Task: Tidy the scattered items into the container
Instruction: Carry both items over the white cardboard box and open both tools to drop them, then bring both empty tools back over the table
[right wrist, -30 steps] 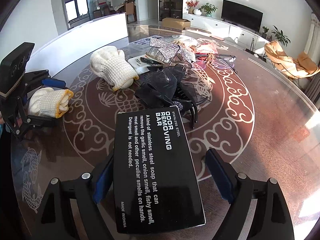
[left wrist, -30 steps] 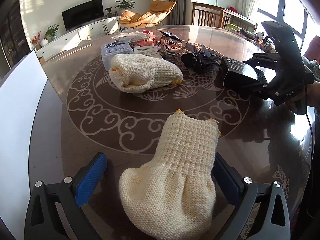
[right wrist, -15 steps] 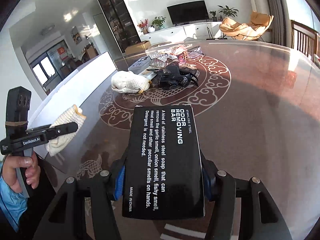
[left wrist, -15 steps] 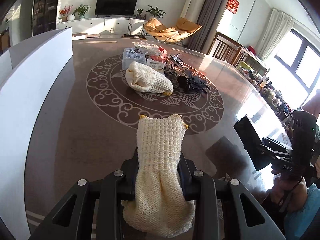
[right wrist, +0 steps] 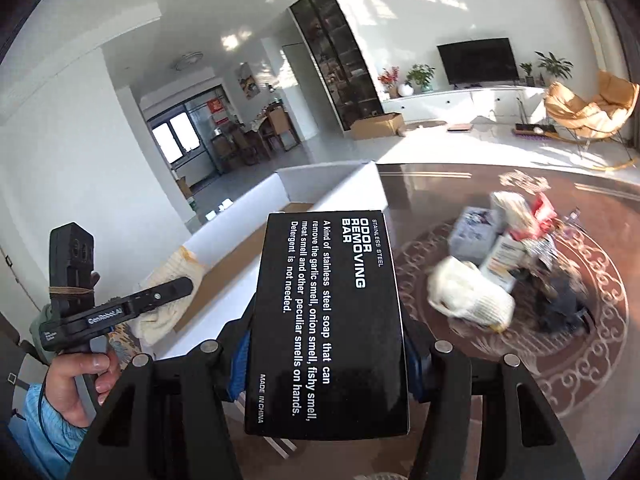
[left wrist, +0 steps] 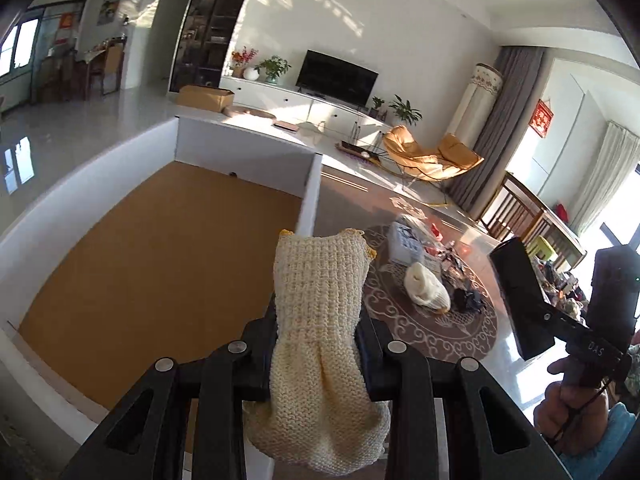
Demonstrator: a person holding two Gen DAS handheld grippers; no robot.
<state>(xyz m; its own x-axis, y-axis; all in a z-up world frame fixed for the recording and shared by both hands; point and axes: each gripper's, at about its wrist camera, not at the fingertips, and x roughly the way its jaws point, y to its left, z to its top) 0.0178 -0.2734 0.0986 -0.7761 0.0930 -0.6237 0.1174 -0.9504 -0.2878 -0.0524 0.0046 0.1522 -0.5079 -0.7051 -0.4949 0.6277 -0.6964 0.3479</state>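
My left gripper (left wrist: 316, 320) is shut on a cream knitted glove (left wrist: 320, 280) and holds it in the air above the right wall of the white container (left wrist: 244, 156). The container has a brown cardboard floor. My right gripper (right wrist: 328, 356) is shut on a black "odor removing bar" box (right wrist: 328, 320), held above the table beside the container's wall (right wrist: 360, 192). In the right wrist view the left gripper (right wrist: 176, 288) and its glove (right wrist: 180, 264) hang over the container. In the left wrist view the right gripper (left wrist: 560, 320) carries the black box (left wrist: 520, 296).
A second cream glove (left wrist: 426, 288) lies on the round patterned table (left wrist: 440, 344). Behind it sits a pile of small packets, a grey box and dark items (right wrist: 520, 248). A person's hand (right wrist: 80, 380) grips the left gripper's handle.
Both grippers closed on their items, the left on the glove and the right on the black box. They lifted them off the table and swung left to the white container.
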